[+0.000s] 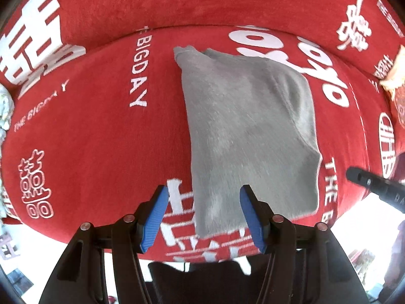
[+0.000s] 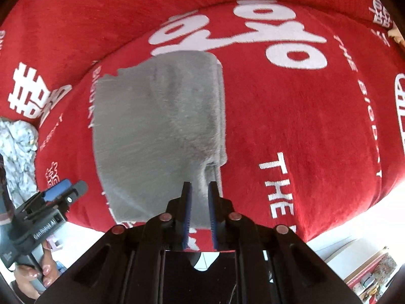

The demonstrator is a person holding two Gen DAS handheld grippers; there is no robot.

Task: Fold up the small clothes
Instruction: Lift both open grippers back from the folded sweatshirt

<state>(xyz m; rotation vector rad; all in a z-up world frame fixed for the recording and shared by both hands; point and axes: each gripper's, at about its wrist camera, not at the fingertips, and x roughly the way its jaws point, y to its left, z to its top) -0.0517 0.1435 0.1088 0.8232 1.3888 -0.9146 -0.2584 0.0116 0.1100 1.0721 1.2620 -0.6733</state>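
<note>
A grey fuzzy garment (image 1: 250,131) lies folded into a tall rectangle on a red sofa seat (image 1: 88,139). My left gripper (image 1: 203,195) is open, its blue pads spread over the garment's near left corner. In the right wrist view the same garment (image 2: 157,131) fills the middle. My right gripper (image 2: 200,190) has its jaws narrowed around a raised fold at the garment's near right edge. The left gripper also shows in the right wrist view (image 2: 63,190) at the lower left, and the right gripper's black body (image 1: 374,185) at the right of the left wrist view.
The red sofa cover carries white lettering and a backrest (image 1: 177,0) behind. A pale patterned cloth (image 2: 17,149) lies at the seat's left end. A yellowish item (image 1: 395,73) sits at the right end. The seat's front edge drops to a bright floor (image 2: 341,243).
</note>
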